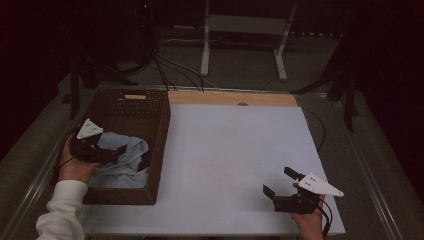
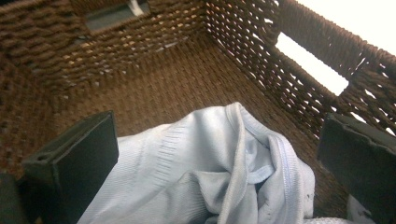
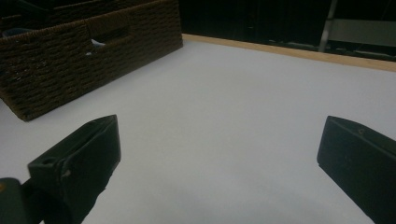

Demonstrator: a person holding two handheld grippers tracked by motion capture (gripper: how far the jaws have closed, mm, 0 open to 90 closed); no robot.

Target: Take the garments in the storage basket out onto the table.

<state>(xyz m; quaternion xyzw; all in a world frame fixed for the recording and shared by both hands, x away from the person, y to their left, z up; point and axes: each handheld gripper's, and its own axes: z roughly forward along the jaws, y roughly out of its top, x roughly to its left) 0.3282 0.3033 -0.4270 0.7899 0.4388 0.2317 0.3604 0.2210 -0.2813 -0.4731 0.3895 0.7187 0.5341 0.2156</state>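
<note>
Where the high view looks down on the white surface (image 1: 225,160), a brown woven basket (image 1: 160,135) stands at its left edge with a pale blue garment (image 1: 125,160) bunched inside at the near end. The left tool (image 1: 112,152) hangs over that garment; contact is hard to judge in the dim light. The right tool (image 1: 280,184) sits well apart over the near right of the surface, jaws spread. Left gripper view: both jaws stand wide apart on either side of the crumpled garment (image 2: 205,168), gripping nothing, with the basket floor (image 2: 163,88) beyond. Right gripper view: the jaws gape wide over bare surface (image 3: 224,116), holding nothing; the basket (image 3: 70,60) stands at upper left.
</note>
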